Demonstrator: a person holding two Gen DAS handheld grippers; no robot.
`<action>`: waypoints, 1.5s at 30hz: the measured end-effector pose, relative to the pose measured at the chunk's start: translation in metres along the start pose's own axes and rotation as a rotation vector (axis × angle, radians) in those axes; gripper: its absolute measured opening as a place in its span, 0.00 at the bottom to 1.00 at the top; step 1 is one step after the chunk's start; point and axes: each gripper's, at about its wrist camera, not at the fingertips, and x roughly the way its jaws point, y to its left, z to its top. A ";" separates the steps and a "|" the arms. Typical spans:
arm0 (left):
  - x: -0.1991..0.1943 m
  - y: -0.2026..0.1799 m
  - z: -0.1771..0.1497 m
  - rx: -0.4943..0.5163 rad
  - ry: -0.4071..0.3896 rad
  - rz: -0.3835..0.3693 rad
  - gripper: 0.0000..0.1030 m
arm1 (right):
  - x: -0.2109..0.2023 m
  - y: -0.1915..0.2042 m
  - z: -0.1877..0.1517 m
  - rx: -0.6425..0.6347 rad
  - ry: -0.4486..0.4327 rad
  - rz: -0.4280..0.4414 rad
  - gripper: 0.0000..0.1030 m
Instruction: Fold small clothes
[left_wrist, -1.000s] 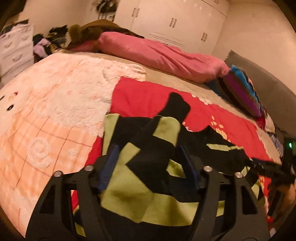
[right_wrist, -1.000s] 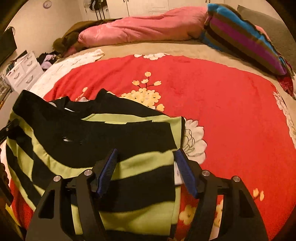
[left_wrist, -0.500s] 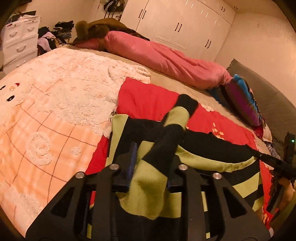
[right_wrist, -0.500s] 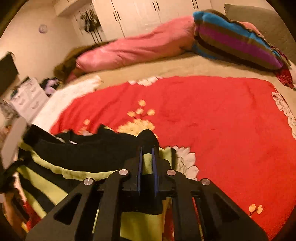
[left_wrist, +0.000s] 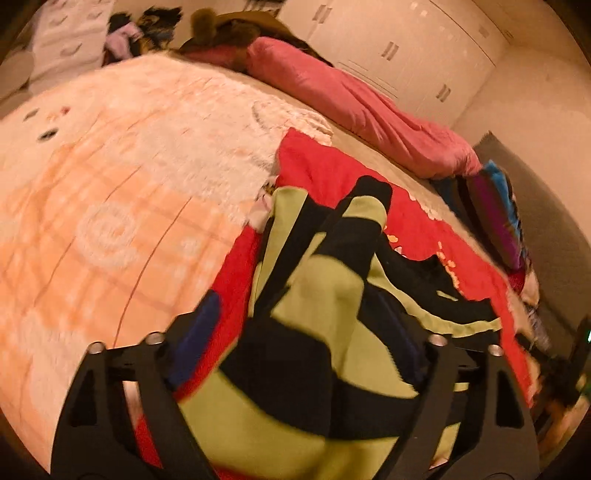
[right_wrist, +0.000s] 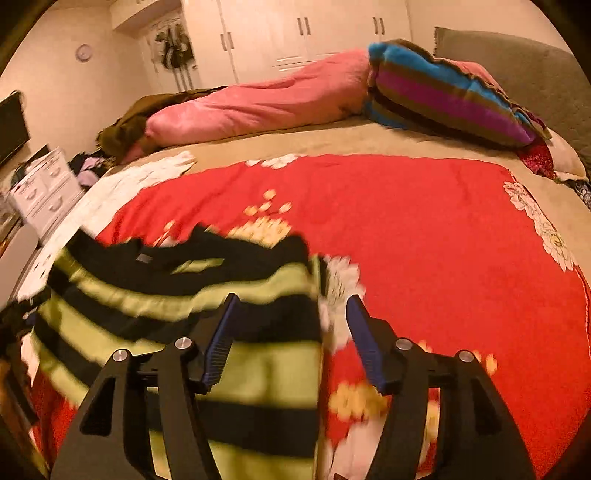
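Each camera sits on a tool and looks forward and down along its two fingers, very close to the bed.

The left camera is low over the striped top (left_wrist: 325, 295) and faces across the bed toward the white cupboards (left_wrist: 399, 48).

The right camera looks over the red blanket (right_wrist: 424, 229) toward the same cupboards.

Both views share the striped top, the red blanket, the pink quilt (right_wrist: 258, 107) and the stripy pillow (right_wrist: 443, 96).

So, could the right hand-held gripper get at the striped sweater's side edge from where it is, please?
Probably yes: the right hand-held gripper stands open, and the striped sweater edge lies between its pads with nothing covering it.
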 end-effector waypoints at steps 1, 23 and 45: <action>-0.002 0.001 -0.002 -0.006 0.002 0.002 0.76 | -0.003 0.003 -0.006 -0.016 0.005 0.016 0.57; 0.007 0.001 -0.013 0.064 0.103 0.131 0.16 | 0.037 0.004 -0.056 -0.037 0.241 -0.015 0.67; -0.052 -0.014 -0.011 0.126 -0.109 0.231 0.91 | -0.027 0.004 -0.018 0.037 0.081 0.002 0.93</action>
